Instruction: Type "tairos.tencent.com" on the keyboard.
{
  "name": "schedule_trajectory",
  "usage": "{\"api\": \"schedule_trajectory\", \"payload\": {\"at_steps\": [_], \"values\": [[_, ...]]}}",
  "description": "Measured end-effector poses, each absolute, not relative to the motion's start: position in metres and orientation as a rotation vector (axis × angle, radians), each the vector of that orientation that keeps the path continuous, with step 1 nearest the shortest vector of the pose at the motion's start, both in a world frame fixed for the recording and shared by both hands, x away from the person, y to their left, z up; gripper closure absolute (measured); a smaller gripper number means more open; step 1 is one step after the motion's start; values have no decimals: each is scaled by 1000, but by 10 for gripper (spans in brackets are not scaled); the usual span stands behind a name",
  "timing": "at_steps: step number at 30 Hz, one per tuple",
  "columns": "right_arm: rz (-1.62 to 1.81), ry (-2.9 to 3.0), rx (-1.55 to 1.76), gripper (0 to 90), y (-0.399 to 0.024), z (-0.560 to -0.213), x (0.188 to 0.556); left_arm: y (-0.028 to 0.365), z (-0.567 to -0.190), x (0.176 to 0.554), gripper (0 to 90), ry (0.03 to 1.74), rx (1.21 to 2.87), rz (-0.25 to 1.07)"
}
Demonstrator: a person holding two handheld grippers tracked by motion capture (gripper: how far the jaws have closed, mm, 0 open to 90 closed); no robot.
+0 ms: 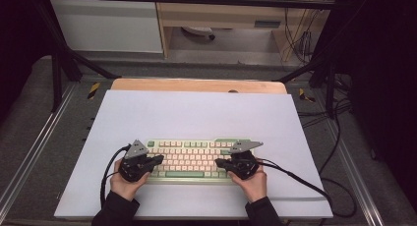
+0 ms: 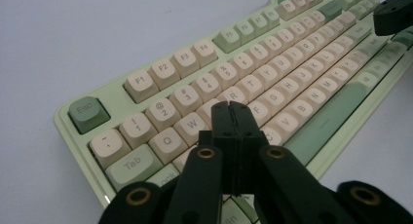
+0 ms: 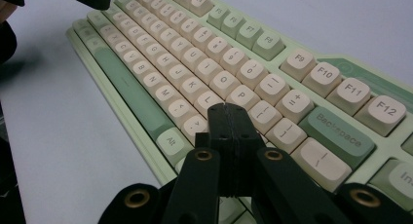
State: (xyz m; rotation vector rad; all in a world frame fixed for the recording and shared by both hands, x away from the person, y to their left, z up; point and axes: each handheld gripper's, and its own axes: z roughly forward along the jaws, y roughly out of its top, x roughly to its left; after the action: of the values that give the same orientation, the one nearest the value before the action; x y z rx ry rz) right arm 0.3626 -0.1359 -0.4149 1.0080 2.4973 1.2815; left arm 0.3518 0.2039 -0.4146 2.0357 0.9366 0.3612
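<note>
I hold both grippers, left at 9 o'clock, right at 3, jaws closed empty as blunt tips for pressing the keyboard keys.

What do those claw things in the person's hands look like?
Each claw, left and right, is black with two flat jaws, brass-coloured rings at the joints, a grey three-cornered plate on top and a black cable trailing behind. The person wears dark sleeves.
</note>
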Motion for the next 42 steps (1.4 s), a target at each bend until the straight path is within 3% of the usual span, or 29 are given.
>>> {"api": "schedule_trajectory", "payload": {"at_steps": [27,42], "values": [[1300,2475,1021,900,-145,-413,361,154,-409,368,900,890,2078,353],[1293,2481,1016,900,-145,-415,361,148,-419,378,900,909,2088,362]]}}
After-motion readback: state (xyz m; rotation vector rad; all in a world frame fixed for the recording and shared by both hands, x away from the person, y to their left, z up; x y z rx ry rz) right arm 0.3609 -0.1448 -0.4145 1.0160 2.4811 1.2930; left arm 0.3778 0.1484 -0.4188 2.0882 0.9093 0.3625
